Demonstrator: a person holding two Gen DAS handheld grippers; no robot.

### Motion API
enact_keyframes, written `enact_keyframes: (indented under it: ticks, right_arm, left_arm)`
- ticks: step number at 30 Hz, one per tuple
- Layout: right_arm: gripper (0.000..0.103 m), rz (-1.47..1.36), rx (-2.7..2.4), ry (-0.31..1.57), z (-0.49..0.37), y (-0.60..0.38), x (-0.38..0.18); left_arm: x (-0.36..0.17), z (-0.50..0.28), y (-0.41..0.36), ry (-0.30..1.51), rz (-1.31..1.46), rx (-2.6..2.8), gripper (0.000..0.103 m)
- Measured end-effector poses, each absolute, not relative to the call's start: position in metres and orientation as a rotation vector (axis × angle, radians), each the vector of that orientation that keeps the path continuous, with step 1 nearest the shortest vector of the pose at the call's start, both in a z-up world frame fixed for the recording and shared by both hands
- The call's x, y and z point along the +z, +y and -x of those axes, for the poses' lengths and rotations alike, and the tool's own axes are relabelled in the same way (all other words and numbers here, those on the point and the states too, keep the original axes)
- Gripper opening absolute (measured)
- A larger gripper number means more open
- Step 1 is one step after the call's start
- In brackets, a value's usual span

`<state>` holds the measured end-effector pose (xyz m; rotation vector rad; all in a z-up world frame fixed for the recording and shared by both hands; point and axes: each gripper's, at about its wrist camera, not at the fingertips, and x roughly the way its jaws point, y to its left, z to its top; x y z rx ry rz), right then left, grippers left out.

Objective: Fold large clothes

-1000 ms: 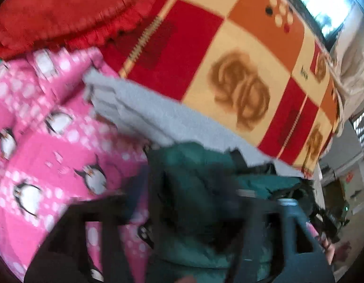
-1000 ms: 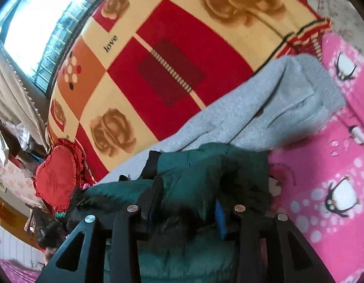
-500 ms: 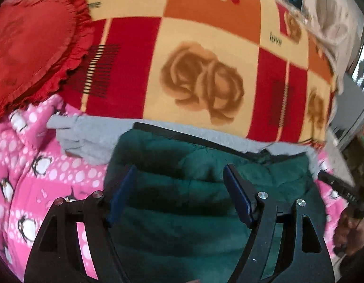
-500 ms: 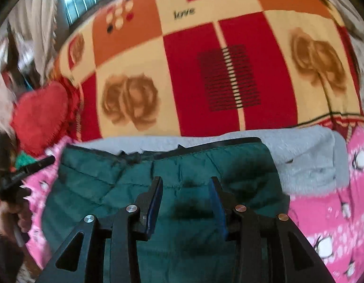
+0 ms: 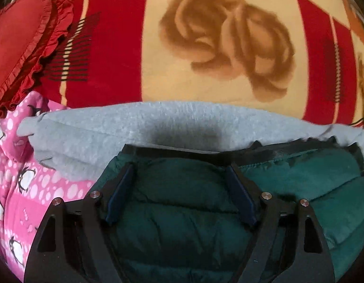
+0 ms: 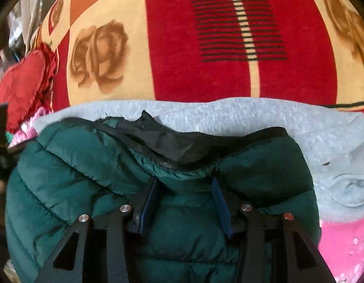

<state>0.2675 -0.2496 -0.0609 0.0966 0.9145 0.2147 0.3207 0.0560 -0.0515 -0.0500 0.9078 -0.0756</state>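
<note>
A dark green quilted jacket (image 5: 299,184) with black trim lies folded on a grey sweatshirt (image 5: 139,127) on the bed. My left gripper (image 5: 179,167) is open, fingers spread wide just above the jacket's left part, holding nothing. In the right wrist view the jacket (image 6: 71,169) fills the lower frame over the grey sweatshirt (image 6: 323,136). My right gripper (image 6: 185,181) is open, its blue pads apart, resting against the jacket's puffy top fold near the black collar edge (image 6: 172,143).
A red, cream and orange rose-patterned blanket (image 5: 229,37) covers the bed beyond the clothes. A pink penguin-print cloth (image 5: 19,188) lies at the left, and a red frilled heart cushion (image 5: 19,35) at the far left. The left gripper's tip (image 6: 0,127) shows at the left edge.
Both grippers held the bunched jacket a second ago, laid it flat on the grey sweatshirt, and opened. Both cameras have since moved lower and closer to the jacket.
</note>
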Motion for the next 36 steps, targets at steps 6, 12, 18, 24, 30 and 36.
enact_keyframes:
  ticks: [6, 12, 18, 24, 30, 36]
  right_arm:
    - [0.045, -0.121, 0.231, 0.906, -0.269, -0.25, -0.062]
    - [0.045, 0.019, 0.146, 0.914, -0.241, -0.227, -0.009]
    - [0.074, -0.108, 0.191, 0.754, -0.165, -0.199, 0.033]
    - [0.075, -0.163, 0.163, 0.862, -0.158, -0.193, -0.032]
    - [0.075, -0.067, 0.123, 0.798, -0.121, -0.212, 0.007]
    - [0.083, -0.18, 0.059, 0.75, -0.088, -0.291, 0.016]
  left_arm:
    - [-0.059, -0.325, 0.06, 0.919, 0.054, -0.07, 0.082]
    - [-0.009, -0.296, 0.077, 0.889, 0.099, -0.107, 0.081]
    - [0.037, -0.217, 0.069, 0.832, 0.253, -0.279, 0.081]
    - [-0.018, -0.194, 0.014, 0.896, 0.143, -0.259, 0.082]
    - [0.01, -0.179, 0.045, 0.908, 0.136, -0.285, 0.081]
    - [0.013, -0.151, 0.119, 0.859, 0.15, -0.196, 0.082]
